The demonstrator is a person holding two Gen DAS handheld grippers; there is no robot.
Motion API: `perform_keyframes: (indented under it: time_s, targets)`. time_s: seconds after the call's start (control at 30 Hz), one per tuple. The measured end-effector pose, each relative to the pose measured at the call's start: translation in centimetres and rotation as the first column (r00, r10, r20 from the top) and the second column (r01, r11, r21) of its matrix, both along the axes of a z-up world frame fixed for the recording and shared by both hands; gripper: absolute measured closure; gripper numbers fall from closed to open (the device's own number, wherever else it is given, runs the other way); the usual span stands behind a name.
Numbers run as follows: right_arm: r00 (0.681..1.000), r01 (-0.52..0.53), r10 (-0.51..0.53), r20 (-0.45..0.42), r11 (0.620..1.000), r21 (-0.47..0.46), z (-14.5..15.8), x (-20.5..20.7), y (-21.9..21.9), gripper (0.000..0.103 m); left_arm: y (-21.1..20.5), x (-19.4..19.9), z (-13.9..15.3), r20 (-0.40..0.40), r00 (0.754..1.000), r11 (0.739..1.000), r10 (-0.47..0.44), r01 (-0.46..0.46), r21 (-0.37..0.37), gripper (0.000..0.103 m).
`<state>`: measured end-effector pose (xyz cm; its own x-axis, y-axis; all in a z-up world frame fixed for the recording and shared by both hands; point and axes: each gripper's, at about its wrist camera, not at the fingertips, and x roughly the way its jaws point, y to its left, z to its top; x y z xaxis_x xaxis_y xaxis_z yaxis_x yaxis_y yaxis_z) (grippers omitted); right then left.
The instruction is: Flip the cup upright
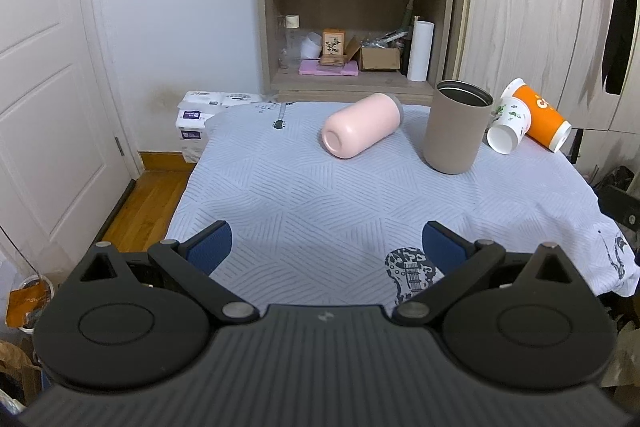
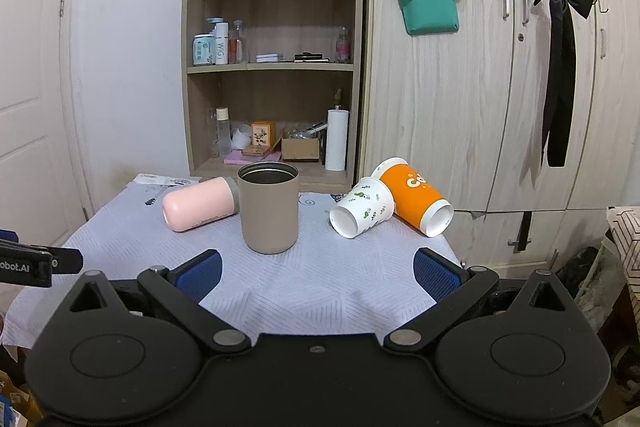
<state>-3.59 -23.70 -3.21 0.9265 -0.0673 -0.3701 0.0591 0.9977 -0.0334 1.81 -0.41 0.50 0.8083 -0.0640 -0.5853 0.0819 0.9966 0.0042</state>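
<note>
Tissue packs (image 1: 196,115) in left view only

A white door (image 1: 44,75) is on the left. The floor (image 1: 148,203) is brown wood. A wooden shelf (image 2: 272,67) stands beside tall cupboards (image 2: 480,87).

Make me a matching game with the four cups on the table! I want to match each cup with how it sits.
Things:
1. pink cup
2. tan cup
3. white leafy cup
4. orange cup

States:
A. standing upright, open top up
B. lying at the far right, white rim toward the camera
C. lying alone, left of the upright one
D. lying against the orange one

Pairs: 1-C, 2-A, 3-D, 4-B
</note>
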Motion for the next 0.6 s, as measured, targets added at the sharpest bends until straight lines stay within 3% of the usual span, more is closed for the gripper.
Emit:
perform_keyframes:
  time_s: [0.6]
  targets:
    - [1.0,0.022,-0.023,-0.011,1.0,-0.005,-0.24,-0.34,-0.14,0.0,-0.82,-0.65,0.03,0.041,0.999,0.998,-0.005,0.003,0.066,0.0]
